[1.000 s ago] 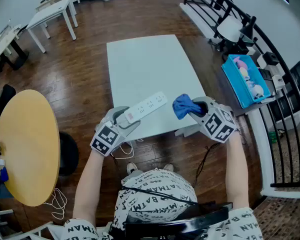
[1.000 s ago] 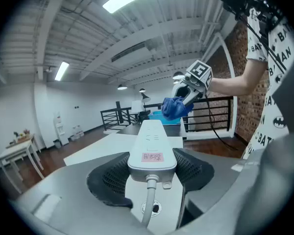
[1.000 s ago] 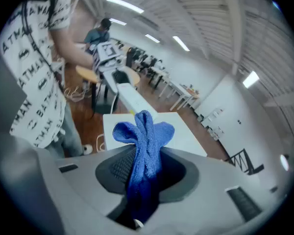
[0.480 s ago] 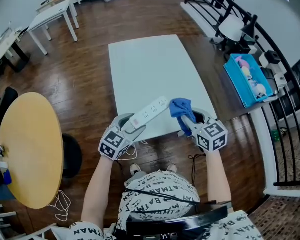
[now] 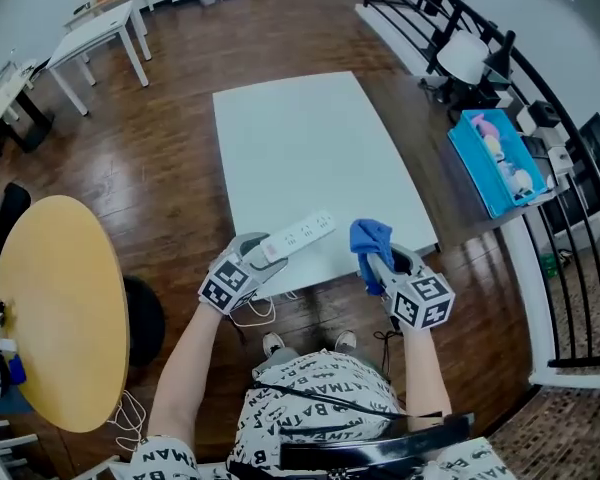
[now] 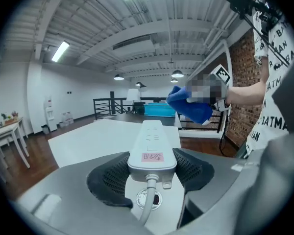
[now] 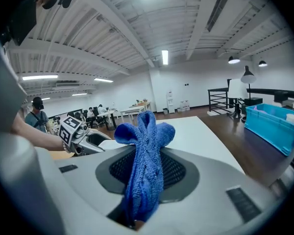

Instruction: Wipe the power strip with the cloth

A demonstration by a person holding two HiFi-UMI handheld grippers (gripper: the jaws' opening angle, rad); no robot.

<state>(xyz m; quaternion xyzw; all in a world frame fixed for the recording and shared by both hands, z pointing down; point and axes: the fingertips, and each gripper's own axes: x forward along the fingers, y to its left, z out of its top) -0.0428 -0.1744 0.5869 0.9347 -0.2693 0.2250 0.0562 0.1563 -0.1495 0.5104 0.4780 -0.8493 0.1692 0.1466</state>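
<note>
A white power strip (image 5: 297,238) is held over the near edge of the white table (image 5: 300,148), its cord end clamped in my left gripper (image 5: 258,253). The left gripper view shows the power strip (image 6: 153,143) between the dark pads, with the cord (image 6: 147,207) running back toward the camera. My right gripper (image 5: 380,261) is shut on a blue cloth (image 5: 369,240), bunched and sticking up just right of the strip's far end. In the right gripper view the cloth (image 7: 144,163) stands pinched between the pads, and the left gripper (image 7: 83,136) shows at left. The two do not touch.
A round yellow table (image 5: 55,308) stands at the left. A blue bin (image 5: 490,163) with small items sits on a shelf at the right, beside a black railing (image 5: 570,218). White desks (image 5: 90,28) stand at the back left. The strip's white cord (image 5: 245,313) hangs under the table's front edge.
Both grippers have drawn closer together near the table's front edge. The right gripper with the cloth moved left and down toward the strip's far end; the strip tilted slightly flatter.
</note>
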